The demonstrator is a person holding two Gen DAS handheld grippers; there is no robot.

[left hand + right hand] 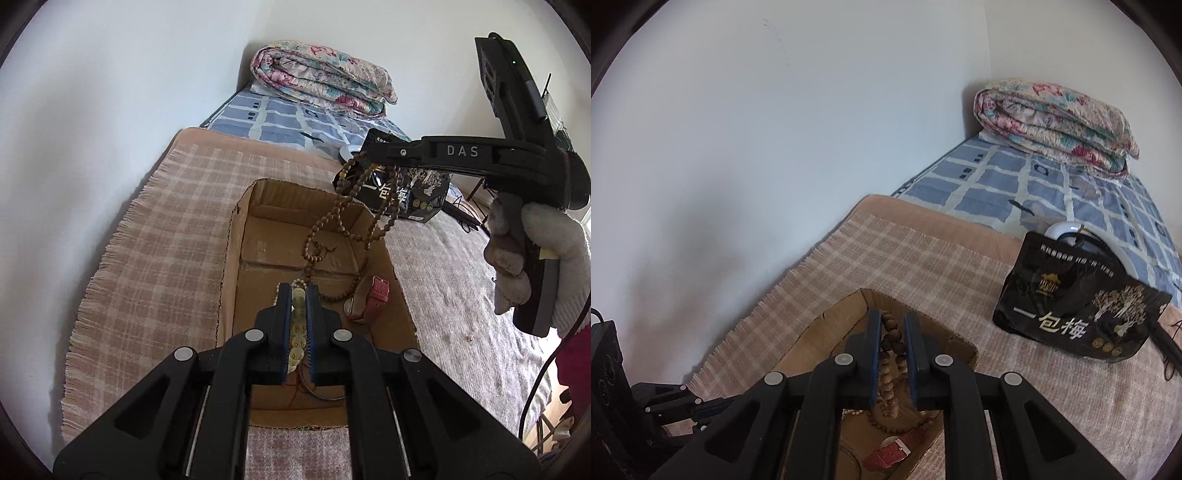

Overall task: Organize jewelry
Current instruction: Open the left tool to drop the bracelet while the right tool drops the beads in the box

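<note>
Jaws on the left gripper (299,295) are squeezed shut on a strand of pale yellowish beads (297,332), which sits right between the blue pads just above the cardboard box (236,236). Same deal with the right gripper (891,325): jaws narrow and clamped on a string of brown wooden beads (889,363), and from the left camera you can see that long strand (354,206) dangling in loops down into the box. A gloved hand (532,254) holds that gripper's handle, off to the right of the box.

Inside the box, on its floor, there's a watch with a red strap (373,299) plus a bit more of the brown strand lying beside it.

The box sits on a pinkish checked blanket (155,229). Just past the box on the right is a black snack bag (1075,314) with gold print, with a white round thing peeking out behind it. Farther beyond the box is a blue checked sheet (1008,177), and a folded floral quilt (1056,125) sits in the corner by the wall.
</note>
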